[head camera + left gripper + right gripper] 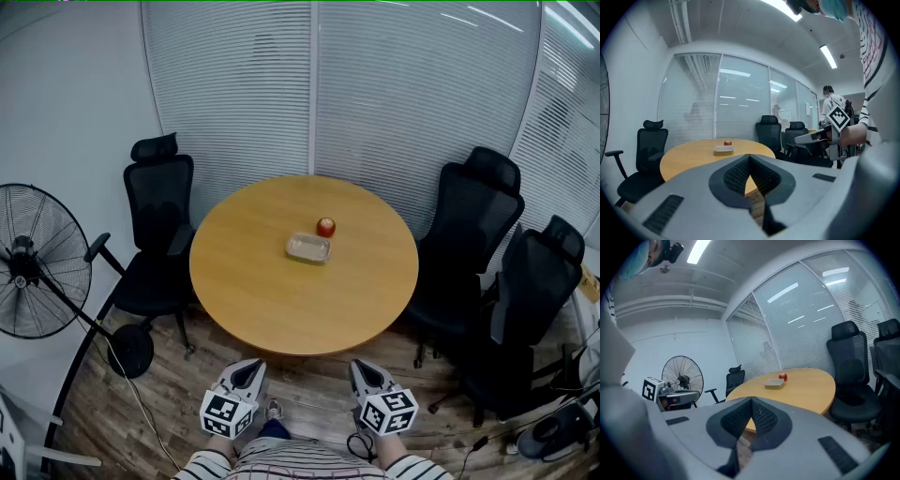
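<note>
Only print in view: black-and-white square markers on the cubes, left [226,413] and right [389,411]. Left gripper [251,367] and right gripper [362,368] sit low at bottom centre of the head view. They are side by side but apart, over wood floor [187,394], tips aimed at the round table [281,309] and just short of its near edge. Both sets of jaws are closed tip to tip with nothing between them. Shallow tray [308,248] is mid-table, with a red round item [325,227] just beside its far right corner; both are well away from the grippers. One chair [159,234] stands at table left, two chairs [511,291] at right, and a fan [37,262] at frame left. The near table edge is unobstructed.
</note>
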Available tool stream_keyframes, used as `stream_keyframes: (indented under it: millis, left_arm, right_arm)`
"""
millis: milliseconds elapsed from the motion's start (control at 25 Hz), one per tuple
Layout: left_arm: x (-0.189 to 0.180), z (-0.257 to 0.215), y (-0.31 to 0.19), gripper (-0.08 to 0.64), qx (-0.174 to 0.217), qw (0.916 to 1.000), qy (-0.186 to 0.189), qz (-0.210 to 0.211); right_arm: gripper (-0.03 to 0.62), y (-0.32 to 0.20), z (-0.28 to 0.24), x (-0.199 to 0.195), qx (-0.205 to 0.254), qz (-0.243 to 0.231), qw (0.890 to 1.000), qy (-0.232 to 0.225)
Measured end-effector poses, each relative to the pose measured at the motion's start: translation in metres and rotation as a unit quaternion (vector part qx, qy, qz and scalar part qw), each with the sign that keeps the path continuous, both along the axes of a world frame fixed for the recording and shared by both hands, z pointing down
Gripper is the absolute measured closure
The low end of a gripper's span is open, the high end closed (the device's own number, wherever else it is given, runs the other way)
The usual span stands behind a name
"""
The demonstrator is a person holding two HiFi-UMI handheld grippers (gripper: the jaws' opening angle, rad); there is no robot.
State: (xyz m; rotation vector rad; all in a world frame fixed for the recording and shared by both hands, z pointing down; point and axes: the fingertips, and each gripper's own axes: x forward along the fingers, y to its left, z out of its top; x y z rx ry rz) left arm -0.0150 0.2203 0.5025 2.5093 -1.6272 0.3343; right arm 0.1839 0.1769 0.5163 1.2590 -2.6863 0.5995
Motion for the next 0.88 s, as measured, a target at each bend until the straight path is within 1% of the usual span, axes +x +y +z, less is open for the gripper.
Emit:
stream_keyframes:
  millis: [280,560,720,880]
  left_arm:
    - [-0.016,-0.009,0.006,0.535,-0.004,1.0,0.004,-0.007]
    - [-0.019,-0.014,0.006,0.535,-0.007,0.9999,0.012,-0.003]
    - [-0.02,-0.01,0.003,0.534,-0.003,0.9999,0.017,0.0]
    - [-0.03,-0.007,-0.021,0.532,-0.003,0.9995,0.032,0.007]
  right_arm:
    - [0.565,0.009,0.002,-0.005,-0.01,-0.003,1.0,0.008]
    - [0.566,0.006,-0.002,-0.007,-0.01,-0.003,1.0,0.01]
    - [0.563,0.0,-0.001,-0.007,-0.007,0.004,1.0,-0.011]
    - [0.561,-0.018,0.001,-0.014,-0.006,0.02,0.999,-0.031]
